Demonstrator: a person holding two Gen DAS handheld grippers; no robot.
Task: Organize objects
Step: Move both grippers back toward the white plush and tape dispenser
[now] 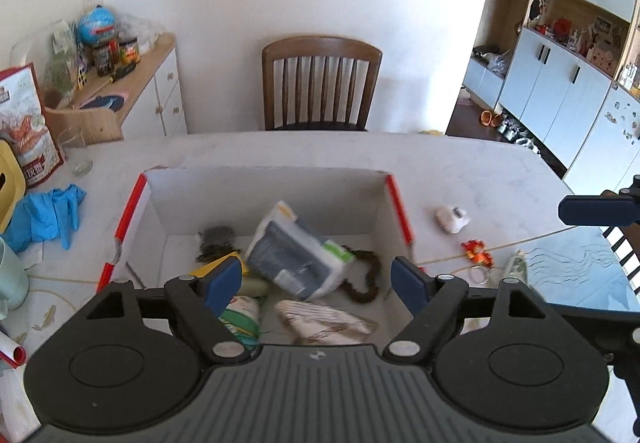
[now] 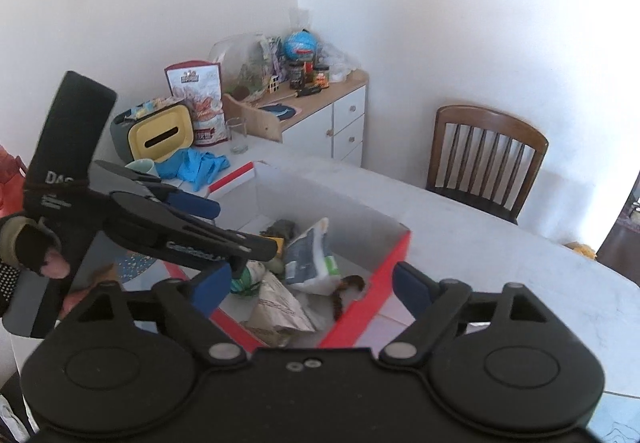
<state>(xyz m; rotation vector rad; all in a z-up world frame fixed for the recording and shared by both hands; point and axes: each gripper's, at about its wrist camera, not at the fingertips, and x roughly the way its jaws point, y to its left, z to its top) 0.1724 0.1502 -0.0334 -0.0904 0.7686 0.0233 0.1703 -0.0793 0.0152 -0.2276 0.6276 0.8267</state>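
A white cardboard box with red edges (image 1: pixel 264 199) stands on the table and holds a tissue pack (image 1: pixel 294 253), a brown hair tie (image 1: pixel 366 277), a dark scouring pad (image 1: pixel 216 241), a folded paper packet (image 1: pixel 324 321) and a green-white packet (image 1: pixel 242 317). My left gripper (image 1: pixel 318 279) is open and empty above the box's near part. My right gripper (image 2: pixel 312 285) is open and empty, above the box's red corner (image 2: pixel 362 303). The left gripper also shows in the right wrist view (image 2: pixel 208 227), over the box. The tissue pack (image 2: pixel 312 259) is blurred.
On the table right of the box lie a small white device (image 1: pixel 452 219), an orange toy (image 1: pixel 476 251) and a green-white packet (image 1: pixel 516 267). Blue gloves (image 1: pixel 46 213), a glass (image 1: pixel 78 153), a snack bag (image 1: pixel 24 123) and a yellow tissue box (image 2: pixel 158 137) sit left. A wooden chair (image 1: pixel 320 83) stands behind.
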